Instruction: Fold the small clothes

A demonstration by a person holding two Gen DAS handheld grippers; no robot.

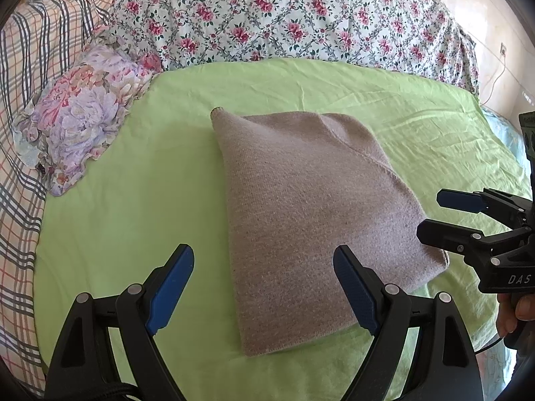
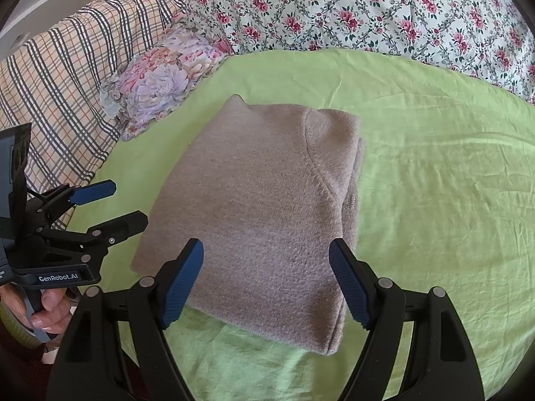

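Observation:
A grey-brown knitted garment (image 1: 311, 214) lies folded into a thick rectangle on the green sheet (image 1: 133, 200); it also shows in the right wrist view (image 2: 264, 207). My left gripper (image 1: 264, 254) is open and empty, hovering over the garment's near left edge; it shows in the right wrist view (image 2: 128, 202) at the left. My right gripper (image 2: 265, 249) is open and empty above the garment's near edge; it shows in the left wrist view (image 1: 428, 212) at the garment's right side.
A floral pillow (image 1: 83, 113) lies at the sheet's far left. A floral quilt (image 1: 284, 16) runs along the back. A plaid blanket (image 1: 20, 133) lies at the left. The green sheet (image 2: 434, 183) stretches right of the garment.

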